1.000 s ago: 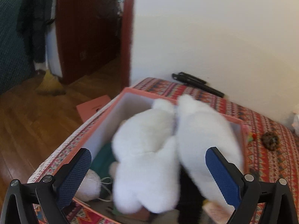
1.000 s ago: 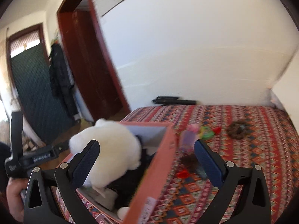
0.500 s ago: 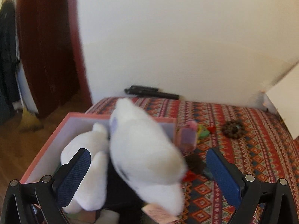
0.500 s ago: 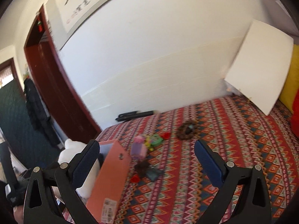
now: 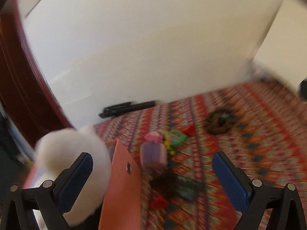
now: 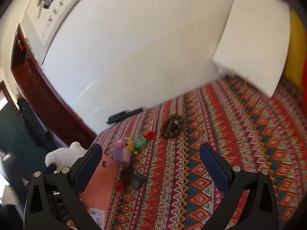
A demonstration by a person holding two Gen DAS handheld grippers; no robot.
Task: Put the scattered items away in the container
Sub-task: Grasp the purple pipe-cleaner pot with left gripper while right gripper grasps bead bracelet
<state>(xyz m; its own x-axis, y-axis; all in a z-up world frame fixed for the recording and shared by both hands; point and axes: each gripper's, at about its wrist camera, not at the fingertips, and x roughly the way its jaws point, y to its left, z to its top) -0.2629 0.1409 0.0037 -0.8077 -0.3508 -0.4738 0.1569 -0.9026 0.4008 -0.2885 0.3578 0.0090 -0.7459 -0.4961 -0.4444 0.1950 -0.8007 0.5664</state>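
Note:
The orange box [image 5: 122, 191] stands at the lower left, and it also shows in the right wrist view [image 6: 97, 187]. A white plush toy [image 5: 67, 149] sits in it and rises above the rim; it also shows in the right wrist view [image 6: 63, 155]. On the patterned cloth lie a purple pouch [image 5: 153, 155], a green toy [image 5: 176, 138], a dark tuft [image 5: 167, 182], small red pieces [image 5: 159, 203] and a brown bead ring [image 5: 218, 122]. My left gripper [image 5: 153, 178] is open and empty above the box edge. My right gripper [image 6: 151, 166] is open and empty above the cloth.
A black folded tripod [image 5: 126, 108] lies along the white wall at the back. A white board [image 6: 255, 44] leans at the back right. A dark red door frame [image 6: 48, 99] stands at the left. The patterned cloth [image 6: 230, 153] stretches to the right.
Both grippers have swung right, away from the box toward the scattered items. The white plush toy, between the left fingers a second ago, now rests in the box.

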